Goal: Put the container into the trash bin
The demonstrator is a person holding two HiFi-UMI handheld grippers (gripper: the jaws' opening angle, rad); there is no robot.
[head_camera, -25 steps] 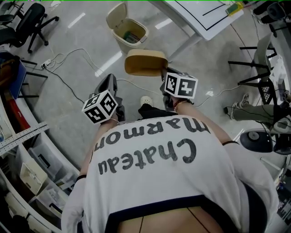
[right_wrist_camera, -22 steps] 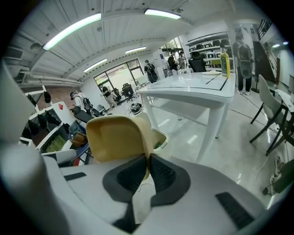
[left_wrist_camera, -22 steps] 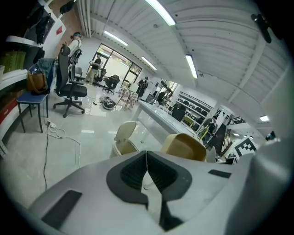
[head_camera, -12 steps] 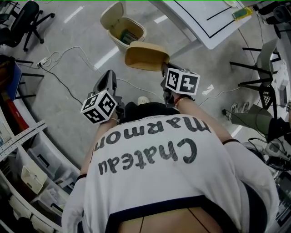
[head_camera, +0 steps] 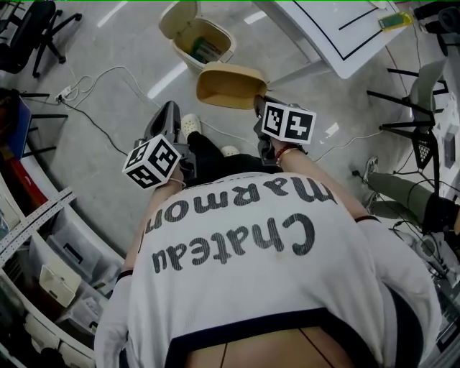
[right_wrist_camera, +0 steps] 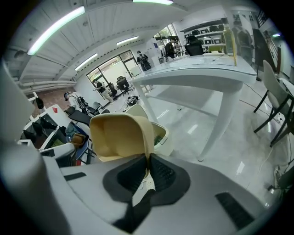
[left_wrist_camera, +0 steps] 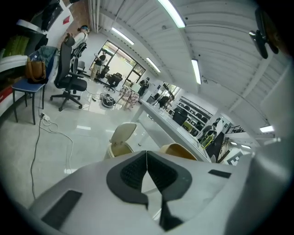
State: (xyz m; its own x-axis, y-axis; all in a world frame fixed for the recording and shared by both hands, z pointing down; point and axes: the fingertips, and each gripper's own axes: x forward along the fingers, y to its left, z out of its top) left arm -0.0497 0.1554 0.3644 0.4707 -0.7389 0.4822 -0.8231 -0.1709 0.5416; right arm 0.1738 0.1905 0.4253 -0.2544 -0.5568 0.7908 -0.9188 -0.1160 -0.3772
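Note:
My right gripper is shut on the rim of a tan container, held in the air in front of me. The open cream trash bin stands on the floor just beyond the container, with its lid tipped back. In the left gripper view the bin sits ahead, left of the container. My left gripper is shut with nothing between its jaws, lower and left of the container.
A white table stands right of the bin, one leg near the container. Cables trail over the grey floor. Office chairs, shelving with bins on the left, a chair frame on the right.
I have stepped forward: the bin has drawn nearer in the head view. The right gripper has carried the container closer to the bin. A foot now shows between the grippers.

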